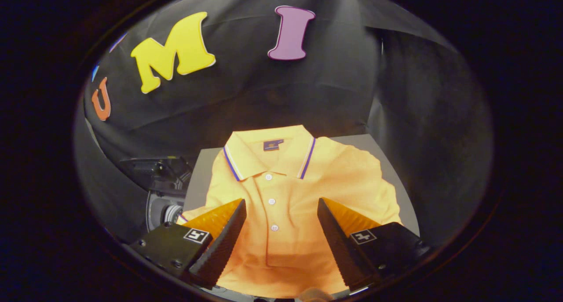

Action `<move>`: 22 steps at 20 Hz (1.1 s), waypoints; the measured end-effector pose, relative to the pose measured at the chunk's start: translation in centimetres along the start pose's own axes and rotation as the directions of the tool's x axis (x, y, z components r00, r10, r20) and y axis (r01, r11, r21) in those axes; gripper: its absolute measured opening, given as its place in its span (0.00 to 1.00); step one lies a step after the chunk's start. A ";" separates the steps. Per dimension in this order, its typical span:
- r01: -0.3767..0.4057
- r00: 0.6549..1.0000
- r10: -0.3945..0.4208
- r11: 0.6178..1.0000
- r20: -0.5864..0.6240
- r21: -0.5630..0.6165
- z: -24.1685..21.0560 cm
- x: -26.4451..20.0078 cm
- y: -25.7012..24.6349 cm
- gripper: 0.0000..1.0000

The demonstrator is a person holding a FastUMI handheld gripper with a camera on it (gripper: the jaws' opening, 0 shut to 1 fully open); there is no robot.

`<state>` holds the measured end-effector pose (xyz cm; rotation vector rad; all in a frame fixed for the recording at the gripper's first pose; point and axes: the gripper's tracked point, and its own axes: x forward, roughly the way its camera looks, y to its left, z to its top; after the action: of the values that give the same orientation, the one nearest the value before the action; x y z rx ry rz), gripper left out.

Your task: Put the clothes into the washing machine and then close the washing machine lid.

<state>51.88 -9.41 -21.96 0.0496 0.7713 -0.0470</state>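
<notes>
Nothing is loaded yet, judging by the scene. An orange polo shirt (281, 205) is laid flat on a grey desk (200, 179), collar away from the claw (281, 223), buttons running down between the two fingers. The claw is spread wide above the shirt, nothing gripped, fingers apart on either side of the placket. Off to the left, beside the desk, a dark machine with a round opening (165, 205) is glimpsed, likely the washing machine. Whether its lid is up cannot be told. Grasping, carrying, dropping in and closing the lid are all left to be done.
</notes>
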 end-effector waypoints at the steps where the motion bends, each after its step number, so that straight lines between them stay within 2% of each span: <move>1: 0.006 1.000 -0.006 1.000 -0.011 -0.010 -0.1 0.7 0.1 1.00; 5: 0.045 0.997 -0.049 0.998 -0.061 -0.053 -1.1 2.7 -0.3 1.00; 9: 0.016 0.998 -0.018 0.999 -0.056 -0.050 -0.6 3.3 0.4 1.00; 11: 0.010 0.998 -0.013 0.999 -0.060 -0.052 -0.6 3.4 0.6 0.96; 12: 0.003 0.998 -0.007 0.998 -0.055 -0.057 -0.3 3.3 0.8 0.91; 14: 0.009 1.000 -0.010 1.000 -0.024 -0.010 -0.1 3.9 1.0 0.64; 18: -0.024 0.999 0.023 1.000 -0.025 -0.008 -0.1 3.6 1.2 0.10; 22: -0.095 0.995 0.096 0.994 -0.010 0.060 -0.4 2.7 2.0 0.05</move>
<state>53.66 -7.47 -24.03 0.1436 0.7798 0.0210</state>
